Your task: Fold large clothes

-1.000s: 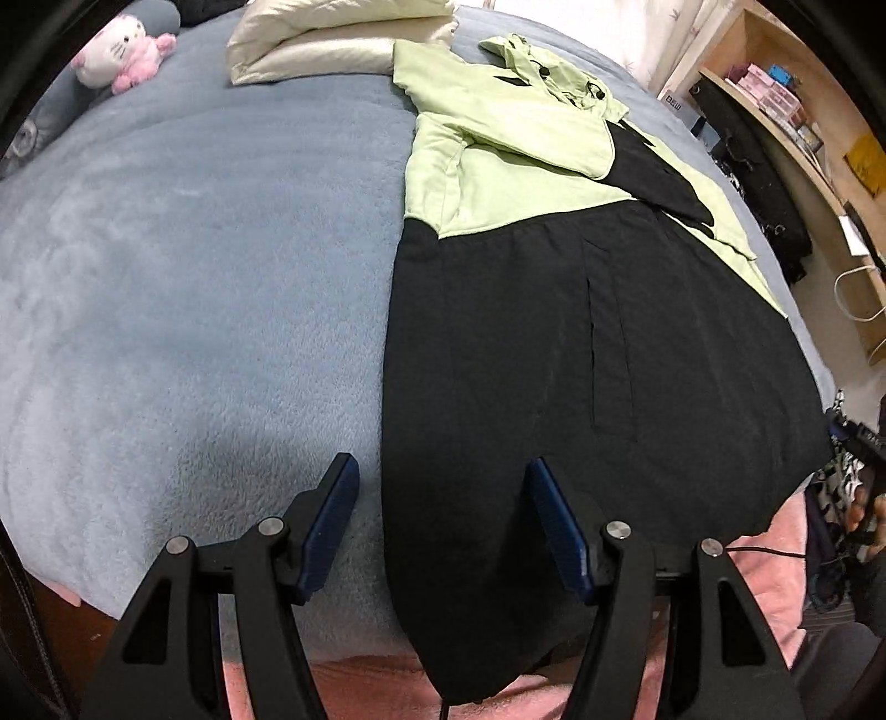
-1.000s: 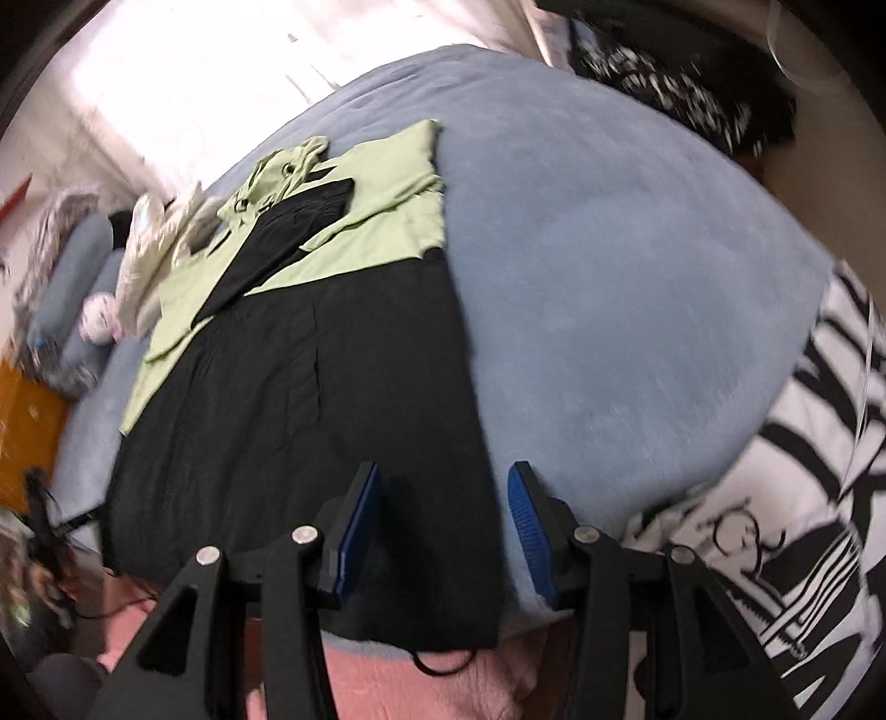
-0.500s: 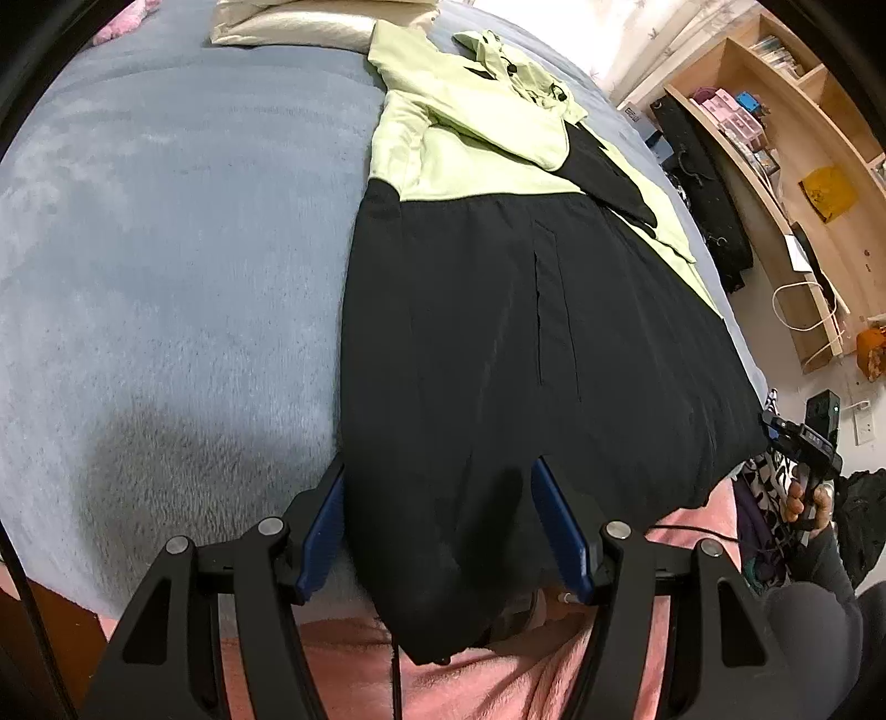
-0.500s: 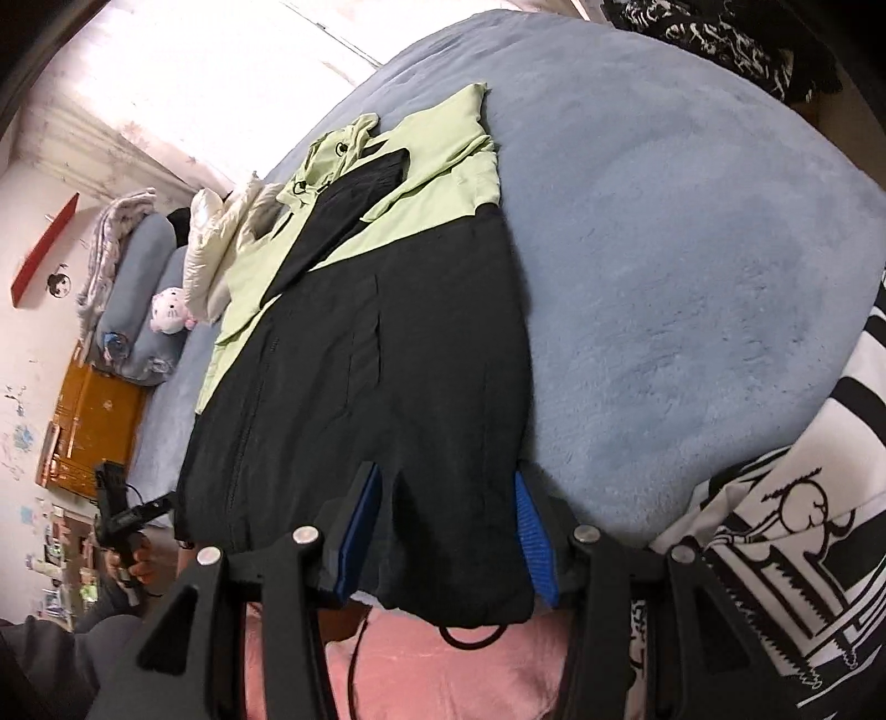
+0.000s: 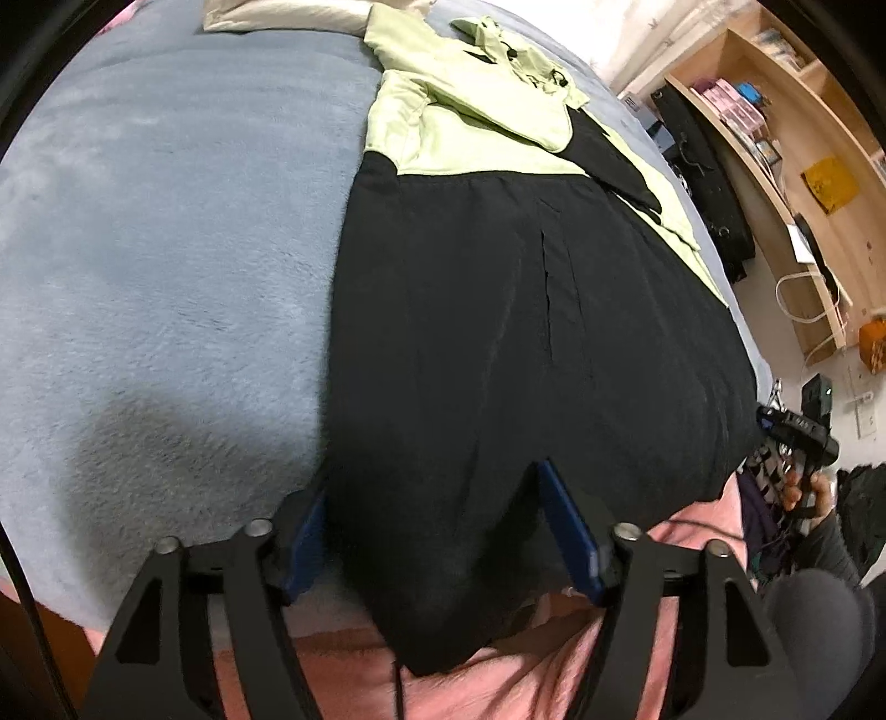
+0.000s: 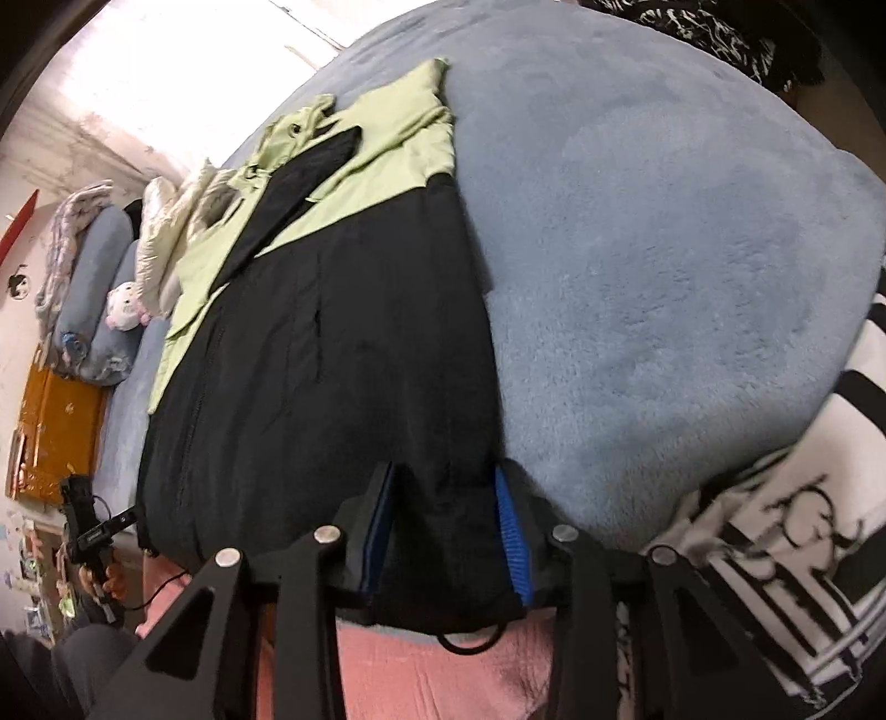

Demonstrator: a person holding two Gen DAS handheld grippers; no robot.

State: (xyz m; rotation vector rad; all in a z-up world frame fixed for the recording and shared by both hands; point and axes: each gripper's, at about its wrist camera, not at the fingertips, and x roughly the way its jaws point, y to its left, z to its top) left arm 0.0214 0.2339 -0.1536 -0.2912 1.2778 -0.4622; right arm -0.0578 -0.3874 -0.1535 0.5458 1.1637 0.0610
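Left wrist view: jacket (image 5: pixel 498 332) is being kept flat on the blue blanket (image 5: pixel 166 249), hem overhanging the near edge. Left gripper (image 5: pixel 432 515) is being widened, hem corner between its pads. Right gripper (image 6: pixel 443 509) is being narrowed around the opposite corner; contact is being obscured by black cloth. Striped fabric (image 6: pixel 786 554) is crowding the right side.

A blue-grey fleece blanket (image 5: pixel 166 232) covers the bed — at its far end a cream pillow (image 5: pixel 288 14), beside that a pink-and-white plush toy (image 6: pixel 126 309); past its side, wooden shelves (image 5: pixel 786 111).
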